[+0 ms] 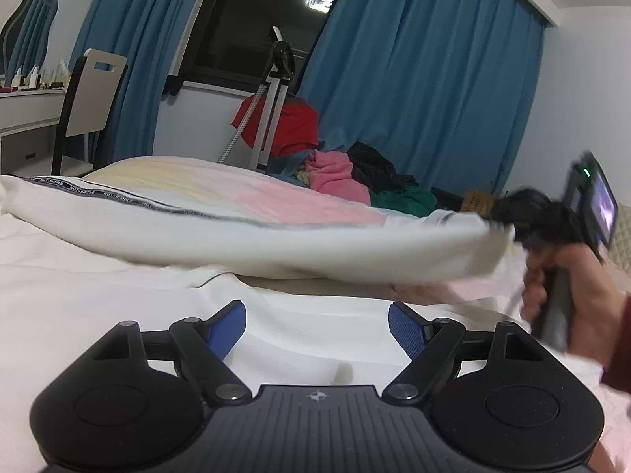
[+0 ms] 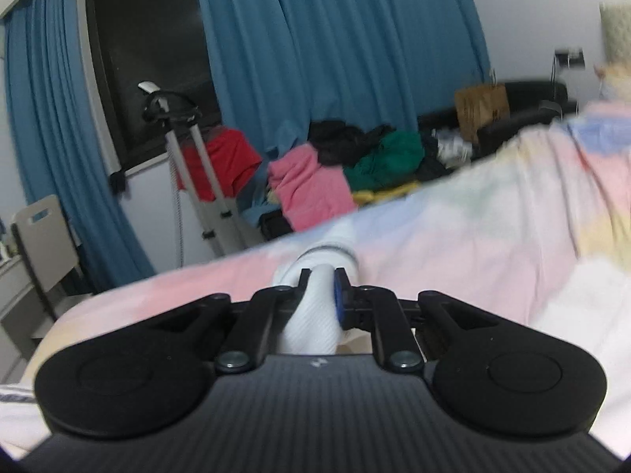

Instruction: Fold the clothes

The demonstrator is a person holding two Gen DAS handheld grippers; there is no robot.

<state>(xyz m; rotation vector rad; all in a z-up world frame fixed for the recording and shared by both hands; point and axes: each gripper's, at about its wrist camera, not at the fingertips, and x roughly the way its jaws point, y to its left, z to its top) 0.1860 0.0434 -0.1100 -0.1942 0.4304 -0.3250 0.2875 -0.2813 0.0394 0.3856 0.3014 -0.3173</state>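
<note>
A white fold of the garment [image 2: 315, 307] is clamped between the right gripper [image 2: 321, 280] jaws, while the left gripper [image 1: 317, 323] is held open, nothing between its jaws.

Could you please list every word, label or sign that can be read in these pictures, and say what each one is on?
"NOT·SIMPLE", repeated: black trim band on the white garment.
Brown paper bag: dark print, too blurred to read.
Bottles on the dresser: labels too small.
Nothing else is legible.
</note>
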